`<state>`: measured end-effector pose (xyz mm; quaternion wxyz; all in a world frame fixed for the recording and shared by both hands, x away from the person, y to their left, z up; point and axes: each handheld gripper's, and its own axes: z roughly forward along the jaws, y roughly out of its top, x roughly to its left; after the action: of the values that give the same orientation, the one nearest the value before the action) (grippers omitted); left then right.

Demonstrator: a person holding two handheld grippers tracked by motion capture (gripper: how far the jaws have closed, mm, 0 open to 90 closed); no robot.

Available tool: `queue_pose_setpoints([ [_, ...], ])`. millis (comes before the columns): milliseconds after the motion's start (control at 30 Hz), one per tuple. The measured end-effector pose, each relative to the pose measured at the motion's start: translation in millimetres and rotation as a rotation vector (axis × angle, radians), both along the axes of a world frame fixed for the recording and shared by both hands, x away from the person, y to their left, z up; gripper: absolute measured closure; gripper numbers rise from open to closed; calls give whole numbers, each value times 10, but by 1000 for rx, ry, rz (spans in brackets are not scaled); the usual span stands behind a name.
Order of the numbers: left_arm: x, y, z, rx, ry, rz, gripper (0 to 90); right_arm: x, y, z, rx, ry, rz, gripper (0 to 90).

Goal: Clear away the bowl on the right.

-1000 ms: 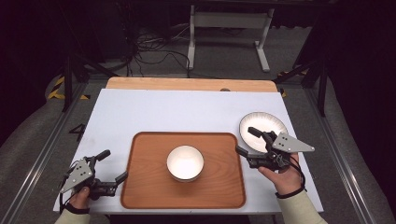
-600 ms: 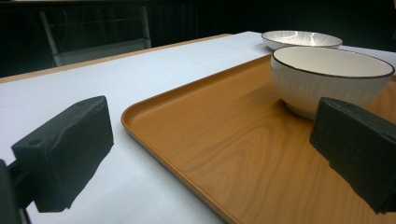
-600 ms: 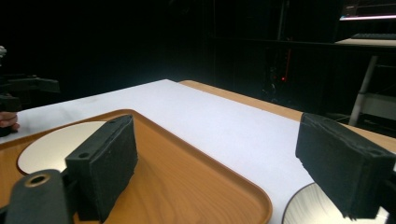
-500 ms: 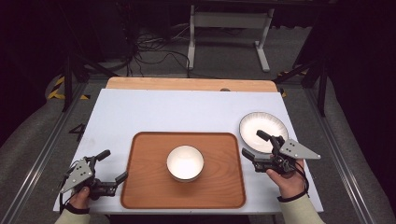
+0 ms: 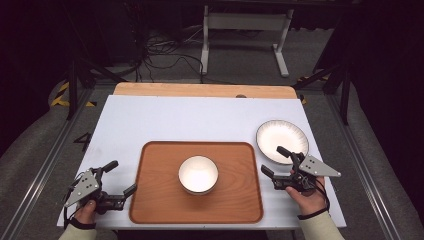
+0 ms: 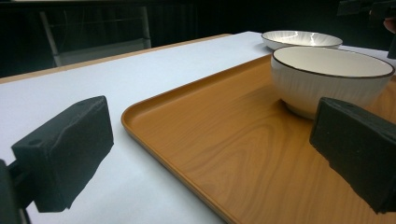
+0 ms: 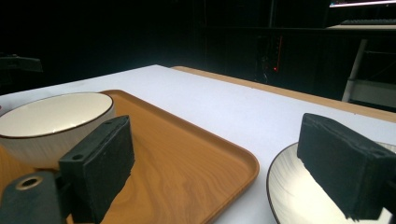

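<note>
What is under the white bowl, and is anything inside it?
The white bowl stands on the wooden tray, near its middle. What shows of its inside is bare white, with nothing visible in it. The patch of tray directly beneath the bowl is covered.

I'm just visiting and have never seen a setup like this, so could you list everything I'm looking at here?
bowl: 1, white with a dark rim, at the middle of the tray
plate: 1, white with a dark rim, on the table right of the tray
tray: 1, brown wood, near edge of the table
table: 1, white top with a wooden far edge
left gripper: 1, black, open, by the tray's left edge
right gripper: 1, black, open, between tray and plate
hands: 2, holding the grippers
</note>
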<state>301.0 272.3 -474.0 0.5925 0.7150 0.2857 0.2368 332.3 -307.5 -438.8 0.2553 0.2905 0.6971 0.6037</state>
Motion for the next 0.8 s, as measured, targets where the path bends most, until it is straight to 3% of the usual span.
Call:
queue_pose_setpoints([
  [400,0,0,1,2,3,1,3,-16,-48,-188,-7,36,-3,107],
  [600,0,0,2,6,0,0,3,-45,-60,-198,9,8,-1,55],
  [800,-1,-2,2,6,1,1,3,-97,-106,-221,48,-54,34,26],
])
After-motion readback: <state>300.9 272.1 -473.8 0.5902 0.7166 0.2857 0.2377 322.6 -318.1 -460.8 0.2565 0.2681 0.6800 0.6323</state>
